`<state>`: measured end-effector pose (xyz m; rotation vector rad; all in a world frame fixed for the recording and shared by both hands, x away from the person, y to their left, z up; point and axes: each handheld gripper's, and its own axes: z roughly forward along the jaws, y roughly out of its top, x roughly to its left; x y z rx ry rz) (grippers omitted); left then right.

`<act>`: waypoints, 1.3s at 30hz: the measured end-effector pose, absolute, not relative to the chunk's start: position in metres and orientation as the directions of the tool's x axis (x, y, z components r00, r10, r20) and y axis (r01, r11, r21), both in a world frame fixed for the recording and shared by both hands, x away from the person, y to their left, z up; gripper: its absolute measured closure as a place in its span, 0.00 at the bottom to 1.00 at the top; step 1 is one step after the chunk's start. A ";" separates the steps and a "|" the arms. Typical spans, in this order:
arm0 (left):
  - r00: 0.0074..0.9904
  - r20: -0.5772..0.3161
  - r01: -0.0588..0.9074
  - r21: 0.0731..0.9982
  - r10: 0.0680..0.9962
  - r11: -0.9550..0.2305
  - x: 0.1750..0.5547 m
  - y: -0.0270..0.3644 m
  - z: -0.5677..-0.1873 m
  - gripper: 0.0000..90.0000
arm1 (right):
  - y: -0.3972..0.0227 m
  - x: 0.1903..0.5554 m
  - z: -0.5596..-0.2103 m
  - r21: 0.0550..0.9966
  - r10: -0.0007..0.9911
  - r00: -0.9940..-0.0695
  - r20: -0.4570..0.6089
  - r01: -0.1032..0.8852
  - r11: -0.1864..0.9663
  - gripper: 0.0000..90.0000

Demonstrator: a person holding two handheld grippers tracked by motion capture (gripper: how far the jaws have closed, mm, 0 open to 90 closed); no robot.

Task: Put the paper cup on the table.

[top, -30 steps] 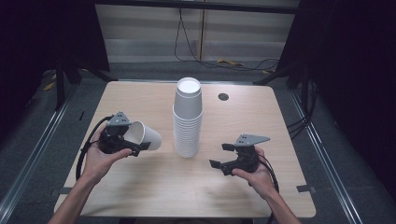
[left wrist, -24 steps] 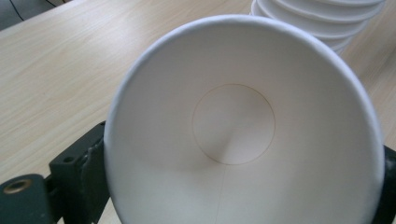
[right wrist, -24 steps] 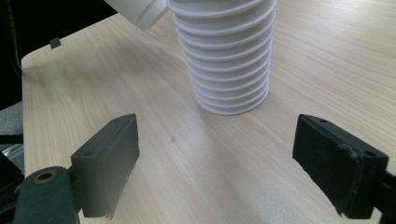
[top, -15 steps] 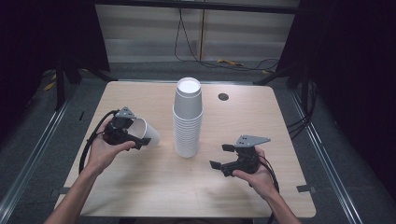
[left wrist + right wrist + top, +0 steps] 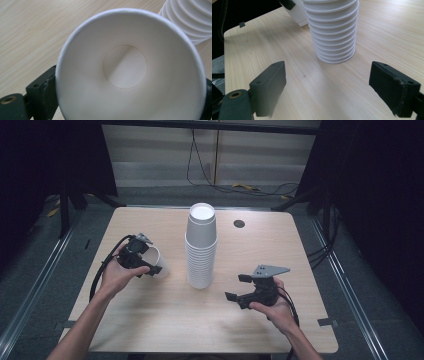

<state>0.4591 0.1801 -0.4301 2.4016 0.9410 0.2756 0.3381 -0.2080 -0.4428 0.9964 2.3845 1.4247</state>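
A tall stack of white paper cups (image 5: pixel 201 247) stands upside down in the middle of the wooden table (image 5: pixel 150 320). My left gripper (image 5: pixel 142 265) is shut on a single white paper cup (image 5: pixel 157 264) to the left of the stack, just above the table. In the left gripper view the single white paper cup (image 5: pixel 127 67) opens toward the camera and the stack of white paper cups (image 5: pixel 192 20) is at the top right. My right gripper (image 5: pixel 239 289) rests open right of the stack. The right gripper view has the stack of white paper cups (image 5: pixel 334 32) ahead of the wide-apart jaws.
A small dark round hole (image 5: pixel 239 223) sits in the table behind the stack. Cables (image 5: pixel 215 175) lie on the floor beyond the far edge. Dark curtains stand on both sides.
My left hand has turned and moved the held cup lower and slightly toward the stack. The right gripper has stayed put.
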 end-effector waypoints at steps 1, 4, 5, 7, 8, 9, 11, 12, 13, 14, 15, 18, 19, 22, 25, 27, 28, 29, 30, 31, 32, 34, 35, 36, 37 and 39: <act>0.735 -0.006 0.567 0.553 0.678 -0.610 0.459 0.180 -0.430 0.07 | -0.208 0.338 -0.443 0.837 0.632 -0.756 0.170 0.449 0.312 0.16; 0.747 0.036 0.552 0.521 0.664 -0.650 0.458 0.171 -0.430 0.07 | -0.207 0.338 -0.443 0.840 0.629 -0.759 0.167 0.444 0.313 0.16; 0.755 0.051 0.542 0.513 0.654 -0.665 0.458 0.168 -0.428 0.07 | -0.207 0.338 -0.444 0.837 0.628 -0.760 0.168 0.447 0.316 0.16; 0.750 0.070 0.541 0.507 0.657 -0.671 0.461 0.164 -0.427 0.07 | -0.207 0.338 -0.444 0.836 0.626 -0.761 0.170 0.447 0.317 0.16; 0.750 0.070 0.541 0.507 0.657 -0.671 0.461 0.164 -0.427 0.07 | -0.207 0.338 -0.444 0.836 0.626 -0.761 0.170 0.447 0.317 0.16; 0.754 0.067 0.542 0.499 0.654 -0.676 0.463 0.160 -0.430 0.07 | -0.206 0.338 -0.444 0.837 0.627 -0.761 0.166 0.445 0.318 0.16; 0.755 0.097 0.533 0.485 0.648 -0.693 0.464 0.155 -0.435 0.07 | -0.206 0.337 -0.443 0.842 0.627 -0.762 0.162 0.438 0.314 0.16; 0.755 0.097 0.533 0.485 0.648 -0.693 0.464 0.155 -0.435 0.06 | -0.206 0.337 -0.443 0.842 0.627 -0.762 0.162 0.438 0.314 0.16; 0.756 0.105 0.522 0.499 0.646 -0.692 0.464 0.153 -0.437 0.06 | -0.207 0.337 -0.442 0.844 0.628 -0.761 0.162 0.436 0.311 0.16; 0.754 0.098 0.526 0.503 0.650 -0.686 0.466 0.152 -0.437 0.06 | -0.207 0.337 -0.442 0.844 0.629 -0.760 0.164 0.439 0.309 0.16; 0.754 0.098 0.526 0.503 0.650 -0.686 0.466 0.152 -0.437 0.06 | -0.207 0.337 -0.442 0.844 0.629 -0.760 0.164 0.439 0.309 0.16; 0.750 0.089 0.530 0.511 0.655 -0.676 0.469 0.152 -0.439 0.06 | -0.207 0.337 -0.443 0.841 0.629 -0.760 0.165 0.441 0.313 0.16; 0.749 0.092 0.529 0.513 0.656 -0.676 0.468 0.152 -0.440 0.06 | -0.207 0.337 -0.443 0.841 0.628 -0.760 0.166 0.441 0.312 0.16; 0.737 0.123 0.516 0.531 0.664 -0.672 0.464 0.152 -0.444 0.06 | -0.207 0.337 -0.443 0.841 0.627 -0.761 0.167 0.442 0.313 0.17; 0.728 0.115 0.513 0.562 0.676 -0.649 0.464 0.154 -0.447 0.06 | -0.206 0.337 -0.444 0.839 0.625 -0.763 0.166 0.442 0.317 0.17; 0.730 0.104 0.514 0.569 0.676 -0.642 0.465 0.156 -0.449 0.07 | -0.206 0.337 -0.444 0.839 0.624 -0.763 0.167 0.443 0.317 0.17; 0.734 0.100 0.512 0.568 0.671 -0.644 0.465 0.157 -0.450 0.07 | -0.206 0.337 -0.444 0.840 0.624 -0.763 0.168 0.442 0.316 0.17; 0.733 0.091 0.516 0.571 0.674 -0.638 0.465 0.157 -0.452 0.07 | -0.206 0.337 -0.444 0.839 0.624 -0.763 0.168 0.443 0.316 0.17; 0.732 0.083 0.524 0.565 0.676 -0.637 0.466 0.158 -0.453 0.08 | -0.206 0.337 -0.444 0.839 0.624 -0.764 0.168 0.442 0.316 0.17; 0.734 0.068 0.532 0.561 0.676 -0.634 0.466 0.159 -0.454 0.08 | -0.206 0.337 -0.445 0.839 0.624 -0.763 0.168 0.444 0.316 0.17; 0.740 0.051 0.533 0.563 0.671 -0.631 0.466 0.160 -0.457 0.13 | -0.206 0.337 -0.445 0.838 0.624 -0.763 0.168 0.444 0.317 0.17; 0.739 0.048 0.530 0.573 0.672 -0.624 0.465 0.162 -0.459 0.13 | -0.206 0.337 -0.445 0.838 0.623 -0.764 0.169 0.444 0.317 0.17; 0.739 0.048 0.530 0.573 0.672 -0.624 0.465 0.162 -0.459 0.14 | -0.206 0.337 -0.445 0.838 0.623 -0.764 0.169 0.444 0.317 0.17; 0.741 0.051 0.526 0.575 0.670 -0.626 0.465 0.162 -0.460 0.14 | -0.206 0.337 -0.445 0.838 0.622 -0.764 0.169 0.444 0.318 0.17; 0.737 0.042 0.535 0.574 0.675 -0.619 0.464 0.163 -0.462 0.15 | -0.206 0.337 -0.445 0.837 0.620 -0.765 0.170 0.445 0.319 0.17; 0.735 0.032 0.539 0.579 0.677 -0.612 0.465 0.164 -0.463 0.15 | -0.206 0.337 -0.445 0.837 0.621 -0.765 0.170 0.445 0.318 0.17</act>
